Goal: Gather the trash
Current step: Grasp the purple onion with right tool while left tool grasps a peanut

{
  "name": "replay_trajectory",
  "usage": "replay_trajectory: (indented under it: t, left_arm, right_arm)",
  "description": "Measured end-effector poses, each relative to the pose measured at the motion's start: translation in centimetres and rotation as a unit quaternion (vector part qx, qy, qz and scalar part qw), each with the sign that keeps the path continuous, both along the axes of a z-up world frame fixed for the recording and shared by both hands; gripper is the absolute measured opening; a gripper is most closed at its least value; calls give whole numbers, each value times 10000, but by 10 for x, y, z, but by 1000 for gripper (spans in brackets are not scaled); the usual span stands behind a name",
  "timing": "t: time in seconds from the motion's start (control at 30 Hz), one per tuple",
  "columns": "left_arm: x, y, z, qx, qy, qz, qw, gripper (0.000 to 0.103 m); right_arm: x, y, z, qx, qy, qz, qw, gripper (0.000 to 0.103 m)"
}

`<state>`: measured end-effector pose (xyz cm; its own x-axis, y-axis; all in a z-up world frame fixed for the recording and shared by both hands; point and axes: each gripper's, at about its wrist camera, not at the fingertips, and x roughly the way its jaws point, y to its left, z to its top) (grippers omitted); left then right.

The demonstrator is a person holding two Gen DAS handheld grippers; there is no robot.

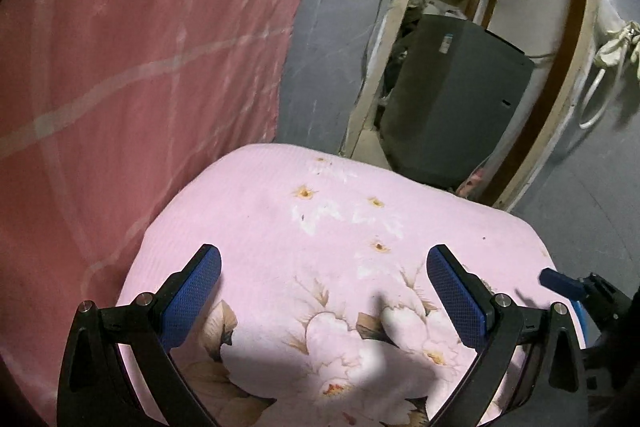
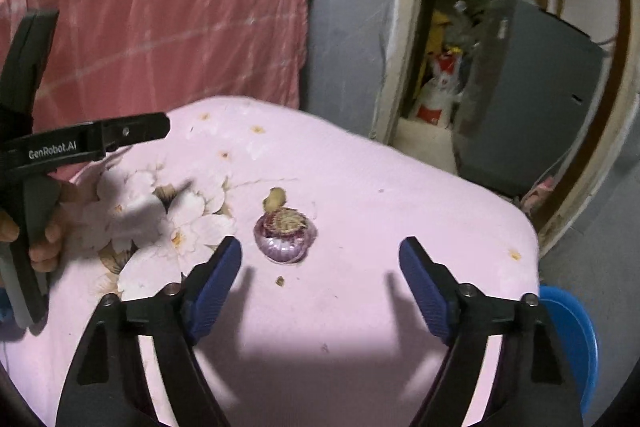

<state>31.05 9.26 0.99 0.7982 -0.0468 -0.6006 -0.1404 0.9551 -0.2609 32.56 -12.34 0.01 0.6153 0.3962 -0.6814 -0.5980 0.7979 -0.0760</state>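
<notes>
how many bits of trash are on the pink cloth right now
3: a purple onion end near the middle of the pink floral cloth, a small yellowish scrap touching its far side, and a tiny crumb nearer the camera. More may be hidden.

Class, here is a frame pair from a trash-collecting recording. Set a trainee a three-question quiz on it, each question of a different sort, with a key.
1. True or false: the right gripper is clamped on the onion piece.
2. Which lies just beyond the onion piece on the pink floral cloth? A. a small yellowish scrap B. a spoon C. a bottle cap
3. Fill in: in the left wrist view, the left gripper has ____ between its fingers.

Key
1. False: its jaws are open, short of the onion.
2. A
3. Nothing; only bare cloth shows there.
</notes>
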Motion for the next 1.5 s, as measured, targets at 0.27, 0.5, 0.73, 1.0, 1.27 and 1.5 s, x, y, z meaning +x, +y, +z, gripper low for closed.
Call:
replay_trajectory:
  t: [0.27, 0.5, 0.73, 1.0, 1.27, 1.5]
  left_arm:
    - [6, -2, 1, 41, 153, 16, 9999, 101]
    - [16, -4, 0, 53, 216, -71, 9997, 101]
    - [19, -17, -1, 182, 230, -391, 9988, 100]
    - [34, -51, -5, 377, 406, -1014, 9933, 100]
    - [58, -89, -15, 631, 780, -1670, 9808, 80]
    - [73, -114, -25, 659, 1106, -1985, 9716, 45]
  right_arm:
    - [29, 31, -14, -299, 685, 457, 9962, 54]
    - [31, 20, -14, -155, 861, 452, 9951, 37]
    - [27, -3, 0, 225, 650, 213, 9974, 36]
    - [19, -61, 0, 691, 548, -444, 9951, 36]
    - [12, -80, 3, 995, 453, -625, 9920, 37]
    - [13, -84, 2, 1151, 484, -610, 9903, 37]
